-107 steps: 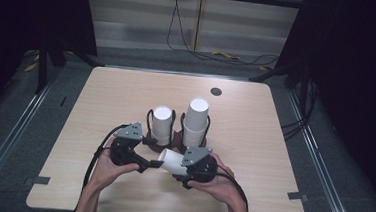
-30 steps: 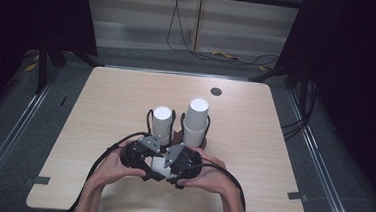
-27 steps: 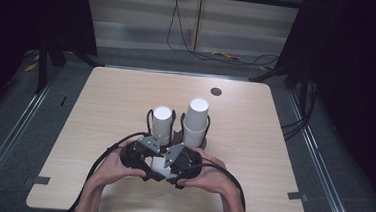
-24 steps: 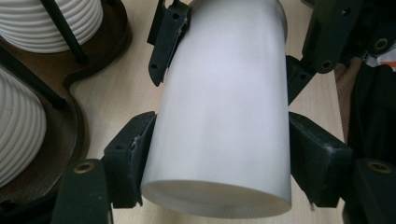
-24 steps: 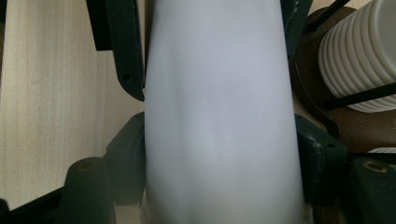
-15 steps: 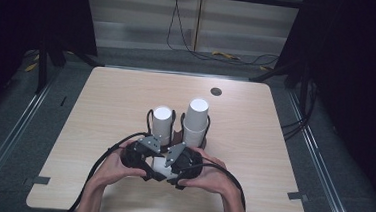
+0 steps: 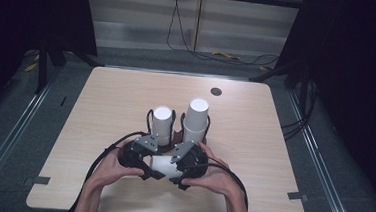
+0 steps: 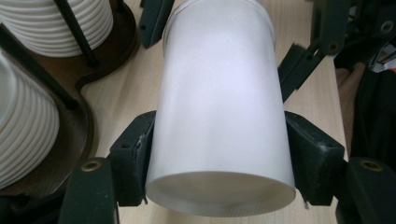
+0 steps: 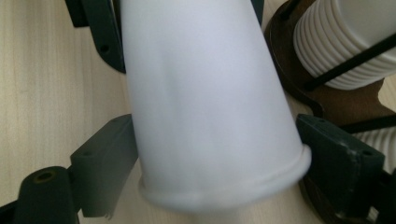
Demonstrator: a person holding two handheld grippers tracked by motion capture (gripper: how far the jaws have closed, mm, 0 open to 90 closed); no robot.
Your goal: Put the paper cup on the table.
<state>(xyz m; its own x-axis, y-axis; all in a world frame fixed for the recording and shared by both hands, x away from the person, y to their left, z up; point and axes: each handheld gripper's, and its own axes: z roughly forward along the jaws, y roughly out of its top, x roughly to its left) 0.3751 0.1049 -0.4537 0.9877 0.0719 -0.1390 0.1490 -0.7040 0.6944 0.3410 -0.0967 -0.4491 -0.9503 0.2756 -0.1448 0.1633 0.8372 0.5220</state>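
A white paper cup (image 7: 164, 166) is lying on its side just above the counter (image 7: 100, 110), near the front edge, and both tools are gripping it from opposite ends. The left tool (image 8: 212, 149) is closing its black jaws against the cup's walls near the closed base; the flat bottom disc, recessed inside a thin rim, is facing the left gripper view. The right tool (image 9: 215, 154) is sitting around the rolled lip at the mouth end: its left jaw is touching the wall, while the right jaw is showing a slight gap (I cannot tell whether it is actually pressing). The cup is matte, smooth and gently tapered, with a soft bright patch along its upper side.

Just behind the hands, a dark wooden holder (image 7: 176, 134) with thin black wire uprights is carrying two stacks of white cups (image 7: 162, 123), the right stack (image 7: 195, 119) standing taller; their stacked rims are forming fine ridges in the gripper views. The holder's curved base is lying close to the held cup but apart from it.

The counter is pale wood-grain laminate with rounded corners, and wide bare stretches are opening to the left, right and rear. A small round dark grommet (image 7: 216, 91) is sitting near the back edge.
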